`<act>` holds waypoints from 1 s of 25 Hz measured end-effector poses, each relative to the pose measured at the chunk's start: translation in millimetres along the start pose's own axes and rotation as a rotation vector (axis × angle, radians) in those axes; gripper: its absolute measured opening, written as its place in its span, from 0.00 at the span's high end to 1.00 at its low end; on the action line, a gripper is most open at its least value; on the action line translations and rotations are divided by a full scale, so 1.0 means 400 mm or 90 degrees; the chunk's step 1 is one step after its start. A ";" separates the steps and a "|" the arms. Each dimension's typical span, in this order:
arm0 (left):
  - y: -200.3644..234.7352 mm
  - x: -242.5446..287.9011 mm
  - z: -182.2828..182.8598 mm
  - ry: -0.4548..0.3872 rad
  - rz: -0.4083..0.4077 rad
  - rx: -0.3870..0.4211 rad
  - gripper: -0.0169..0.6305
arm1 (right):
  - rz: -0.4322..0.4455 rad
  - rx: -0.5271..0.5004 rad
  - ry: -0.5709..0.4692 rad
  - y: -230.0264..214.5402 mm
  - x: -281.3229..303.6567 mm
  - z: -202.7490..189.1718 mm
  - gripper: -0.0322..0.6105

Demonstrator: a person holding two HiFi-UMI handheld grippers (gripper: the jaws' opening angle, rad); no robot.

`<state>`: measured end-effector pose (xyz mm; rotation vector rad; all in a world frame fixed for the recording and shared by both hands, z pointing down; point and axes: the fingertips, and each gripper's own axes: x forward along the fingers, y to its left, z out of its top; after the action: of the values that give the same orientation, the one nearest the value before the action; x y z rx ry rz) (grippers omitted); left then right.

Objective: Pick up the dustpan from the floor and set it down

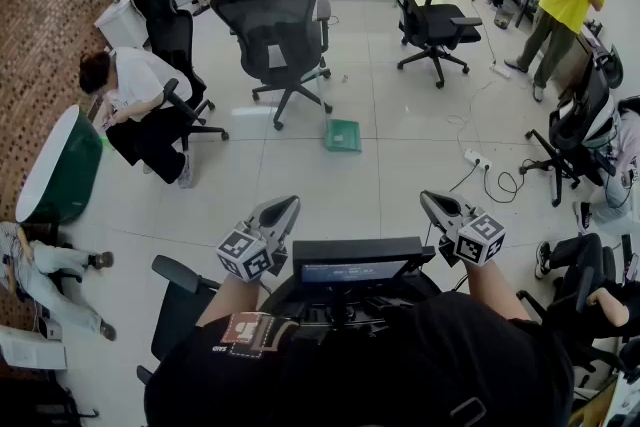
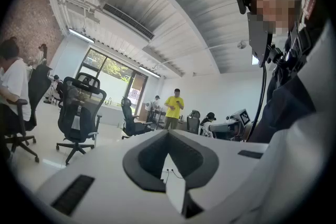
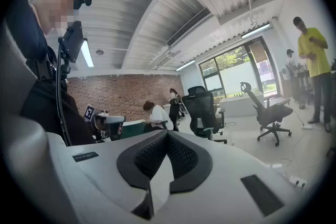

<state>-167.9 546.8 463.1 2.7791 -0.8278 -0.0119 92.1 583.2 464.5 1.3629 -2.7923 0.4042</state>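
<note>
The green dustpan lies flat on the pale tiled floor, well ahead of both grippers and just right of a black office chair. My left gripper is held up near my body at lower centre left, jaws together with nothing between them; in the left gripper view the dark pads meet at the tip. My right gripper is level with it at lower centre right and also shut and empty, its pads closed in the right gripper view. The dustpan shows in neither gripper view.
A second black chair stands at the back right. A seated person and a green-topped table are at the left. A white power strip with cables lies right of the dustpan. A person in yellow stands far right.
</note>
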 end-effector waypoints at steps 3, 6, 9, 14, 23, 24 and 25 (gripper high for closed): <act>-0.035 0.030 -0.028 0.001 0.007 -0.005 0.94 | 0.002 0.003 0.004 -0.033 -0.045 -0.022 0.93; -0.076 0.084 -0.020 -0.001 0.010 -0.006 0.94 | 0.007 0.002 0.009 -0.082 -0.086 -0.004 0.93; -0.123 0.141 -0.027 0.004 0.015 -0.007 0.94 | 0.015 0.003 0.007 -0.139 -0.124 0.006 0.93; -0.184 0.232 -0.056 0.012 0.020 -0.016 0.94 | 0.031 0.008 0.006 -0.227 -0.177 0.003 0.93; -0.048 0.289 -0.081 0.020 0.034 -0.041 0.94 | 0.043 0.017 0.022 -0.317 -0.028 -0.011 0.93; -0.005 0.287 -0.078 0.018 0.032 -0.043 0.94 | 0.042 0.014 0.024 -0.318 0.014 -0.007 0.93; 0.042 0.285 -0.072 0.014 0.029 -0.045 0.94 | 0.040 0.011 0.025 -0.318 0.061 0.000 0.93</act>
<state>-79.2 478.3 501.8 2.6890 -0.8679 -0.0019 175.7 489.4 496.2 1.2589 -2.8115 0.4525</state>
